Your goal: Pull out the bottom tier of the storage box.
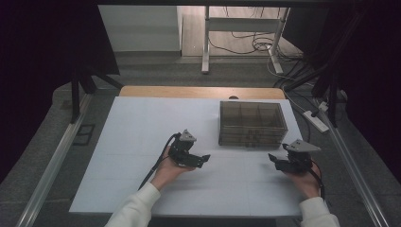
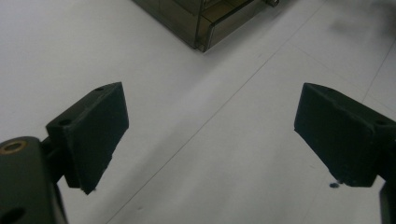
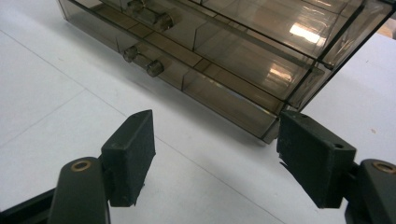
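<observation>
On the white rectangular table surface [image 1: 142,142], toward its far right part, stands the smoke-tinted transparent plastic drawer cabinet [image 1: 252,124], its top divided into compartments and its drawer fronts facing the person. In the right gripper view, two cylindrical drawer knobs [image 3: 142,60] project from the front of the cabinet [image 3: 261,51], one above the other, and its lower corner lies just beyond the far jaw on the right.

Nearer the person, the left gripper [image 1: 204,159] is held in the left hand [image 1: 165,172] close to the middle of the table, left of and nearer than the cabinet, well apart from it. Its jaws point toward the right side of the table. In the left gripper view, the left gripper [image 2: 210,135] has its jaws wide apart with bare table between them; a corner of the cabinet [image 2: 201,23] appears farther off at the top.

At the right edge, the right gripper [image 1: 273,158] is held in the right hand [image 1: 307,182] just in front of the near right corner of the cabinet, near it but not touching. Its jaws point left. In the right gripper view, the right gripper [image 3: 215,154] has its jaws wide apart with nothing between them.
</observation>
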A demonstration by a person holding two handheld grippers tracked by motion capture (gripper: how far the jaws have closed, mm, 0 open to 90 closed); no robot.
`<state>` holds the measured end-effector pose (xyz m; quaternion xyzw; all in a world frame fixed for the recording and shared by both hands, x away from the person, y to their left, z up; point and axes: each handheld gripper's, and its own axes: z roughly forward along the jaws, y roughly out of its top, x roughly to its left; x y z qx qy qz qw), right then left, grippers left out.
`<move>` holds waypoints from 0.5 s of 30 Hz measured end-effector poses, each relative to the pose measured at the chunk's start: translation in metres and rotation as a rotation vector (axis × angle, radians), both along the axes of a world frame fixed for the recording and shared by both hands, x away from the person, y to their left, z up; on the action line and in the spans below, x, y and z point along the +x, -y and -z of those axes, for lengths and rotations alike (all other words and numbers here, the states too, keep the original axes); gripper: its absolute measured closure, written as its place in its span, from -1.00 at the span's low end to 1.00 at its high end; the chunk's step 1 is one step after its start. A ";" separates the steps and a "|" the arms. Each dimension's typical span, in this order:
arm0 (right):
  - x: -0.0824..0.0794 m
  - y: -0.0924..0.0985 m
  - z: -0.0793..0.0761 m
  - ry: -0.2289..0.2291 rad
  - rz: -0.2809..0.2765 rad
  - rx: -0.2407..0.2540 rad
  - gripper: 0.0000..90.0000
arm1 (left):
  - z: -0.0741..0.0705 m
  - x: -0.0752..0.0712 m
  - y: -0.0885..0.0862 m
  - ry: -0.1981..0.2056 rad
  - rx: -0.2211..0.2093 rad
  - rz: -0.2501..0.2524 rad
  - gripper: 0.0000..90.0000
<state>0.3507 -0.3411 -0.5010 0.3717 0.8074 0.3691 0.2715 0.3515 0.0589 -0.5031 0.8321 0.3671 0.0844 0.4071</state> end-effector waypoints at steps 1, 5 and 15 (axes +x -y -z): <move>0.000 0.000 0.000 0.000 -0.001 0.004 -0.38 | 0.001 0.001 0.001 -0.001 0.001 0.002 -0.78; 0.004 0.001 0.001 -0.002 0.004 0.006 -0.38 | 0.002 0.003 0.006 -0.006 0.008 0.011 -0.77; 0.007 0.001 0.003 -0.010 0.011 -0.002 -0.38 | 0.004 0.006 0.019 -0.005 0.020 0.034 -0.76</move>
